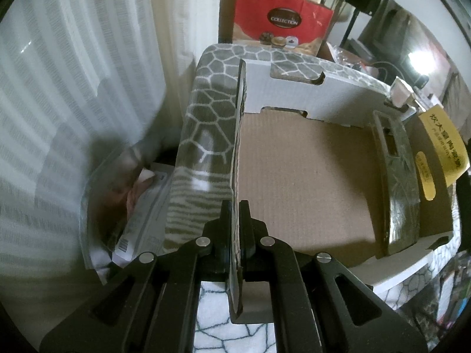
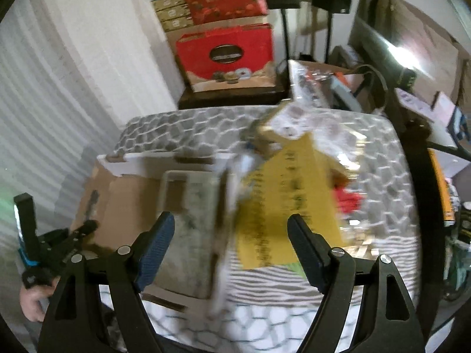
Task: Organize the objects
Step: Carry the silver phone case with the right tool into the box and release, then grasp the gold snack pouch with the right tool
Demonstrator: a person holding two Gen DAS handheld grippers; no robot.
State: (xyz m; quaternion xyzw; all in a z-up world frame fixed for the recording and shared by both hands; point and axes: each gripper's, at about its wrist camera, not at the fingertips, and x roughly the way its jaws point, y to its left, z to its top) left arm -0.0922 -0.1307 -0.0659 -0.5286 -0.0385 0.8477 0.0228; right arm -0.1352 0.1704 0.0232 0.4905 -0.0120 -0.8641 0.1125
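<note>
An open cardboard box [image 1: 306, 176] with white walls lies on a grey-and-white patterned blanket [image 1: 206, 111]. My left gripper [image 1: 235, 229] is shut on the box's left wall. A dark green patterned flat case [image 1: 397, 182] leans inside against the box's right wall. A yellow packet with Chinese print [image 1: 444, 144] lies just past that wall. In the right wrist view my right gripper [image 2: 231, 229] is open and empty above the box [image 2: 126, 194], the green case [image 2: 194, 214] and the yellow packet [image 2: 288, 200]. The left gripper [image 2: 70, 232] shows at the far left.
Red gift boxes [image 1: 282, 20] are stacked on a dark stand behind the bed. White pleated curtains [image 1: 59, 88] hang at the left. Papers and a bag [image 1: 141, 206] lie in the gap beside the bed. A cluttered desk with a monitor [image 2: 382, 47] stands at the right.
</note>
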